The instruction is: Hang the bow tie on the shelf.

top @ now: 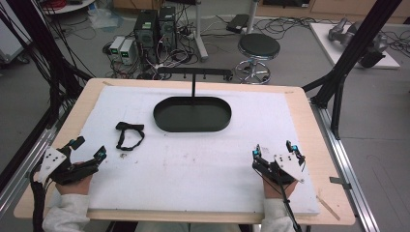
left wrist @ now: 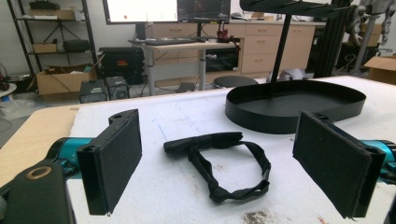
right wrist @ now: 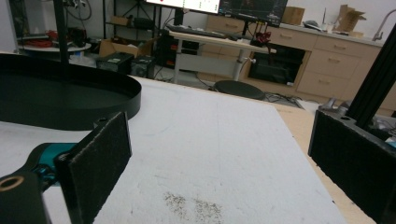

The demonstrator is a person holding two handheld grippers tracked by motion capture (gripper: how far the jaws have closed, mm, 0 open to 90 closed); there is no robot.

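A black strap loop (top: 129, 136) lies flat on the white mat, left of centre; the left gripper view shows the strap (left wrist: 224, 163) a short way ahead of the jaws. My left gripper (top: 88, 147) rests near the mat's front left, jaws open and empty, below and left of the strap. In its own view the left gripper (left wrist: 224, 163) has both pads spread wide. At the front right my right gripper (top: 274, 149) stands open over bare mat, and the right gripper (right wrist: 219, 172) holds nothing. A black oval tray (top: 167, 123) with an upright T-shaped rack (top: 193, 73) stands mid-table behind.
The white mat (top: 193, 159) covers most of the wooden table (top: 314, 145). Dark specks mark the mat near the strap and ahead of the right gripper. Black frame posts (top: 348, 63) rise at the right; a stool (top: 258, 48) and computers stand on the floor beyond.
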